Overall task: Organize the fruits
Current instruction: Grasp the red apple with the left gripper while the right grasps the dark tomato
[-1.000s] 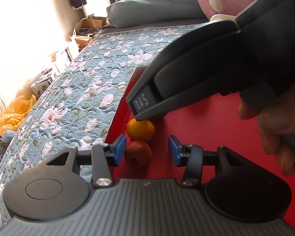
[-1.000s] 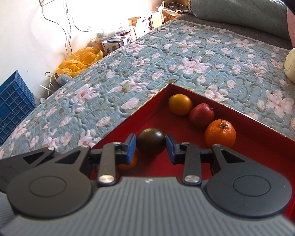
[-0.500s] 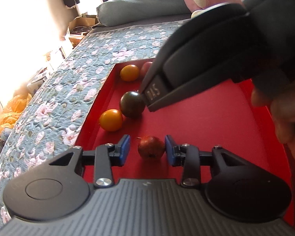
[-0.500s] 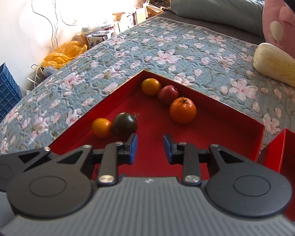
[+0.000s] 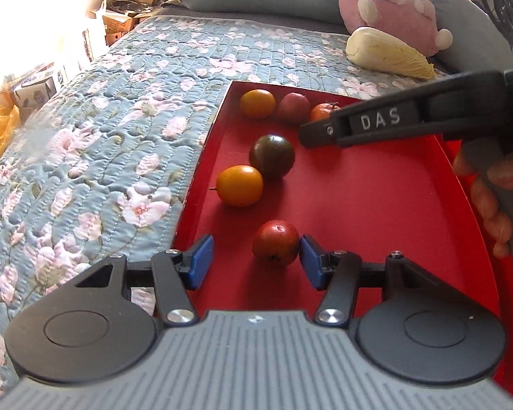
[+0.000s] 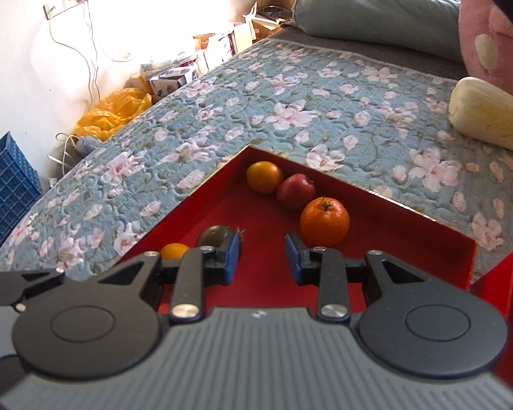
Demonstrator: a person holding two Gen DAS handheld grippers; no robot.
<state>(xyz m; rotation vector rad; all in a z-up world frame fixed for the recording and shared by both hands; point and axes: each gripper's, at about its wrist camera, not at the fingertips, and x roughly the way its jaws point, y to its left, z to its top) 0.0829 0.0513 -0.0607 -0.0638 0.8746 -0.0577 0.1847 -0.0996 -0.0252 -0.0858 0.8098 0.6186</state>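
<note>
Your left gripper [image 5: 255, 259] is wide apart low in the frame, with the red fruit [image 5: 275, 243] between its pads, beside the right pad. Your right gripper [image 6: 262, 260] is also apart and holds nothing. The other fruits lie in the red tray [image 5: 376, 205], centre and top.

A sunlit bedroom around us

Ahead of our tools spreads a blue quilted bedspread with pink flowers [image 6: 290, 119]; beyond it lies a long grey-blue pillow [image 6: 376, 10]. To the left we see a white wall with dangling cables [image 6: 85, 34], a blue plastic crate [image 6: 7, 188] and a crumpled yellow plastic bag [image 6: 113, 112].
</note>
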